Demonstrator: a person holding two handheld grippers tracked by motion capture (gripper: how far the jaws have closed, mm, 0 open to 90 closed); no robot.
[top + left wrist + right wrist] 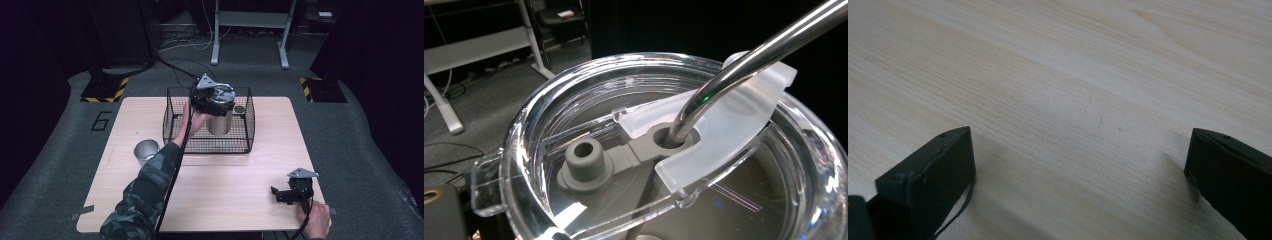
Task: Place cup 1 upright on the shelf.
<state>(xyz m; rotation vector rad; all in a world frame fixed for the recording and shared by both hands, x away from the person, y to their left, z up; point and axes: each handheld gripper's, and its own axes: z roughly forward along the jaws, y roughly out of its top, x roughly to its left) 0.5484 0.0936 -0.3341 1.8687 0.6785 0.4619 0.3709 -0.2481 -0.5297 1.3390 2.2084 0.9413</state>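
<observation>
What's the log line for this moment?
left gripper: at lidded steel tumbler in wire basket | right gripper: open, on table | second cup: outside basket

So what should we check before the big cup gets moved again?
1. Left hand-held gripper is at the tumbler top: ok.
2. Grip is firm: cannot tell, jaws hidden.
3. Clear lid is seated on the rim: ok.
4. Metal straw sits in its lid hole: ok.
5. Tumbler is inside the wire basket: ok.
6. Right hand-held gripper is open, resting on the table, out of the way: ok.
</observation>
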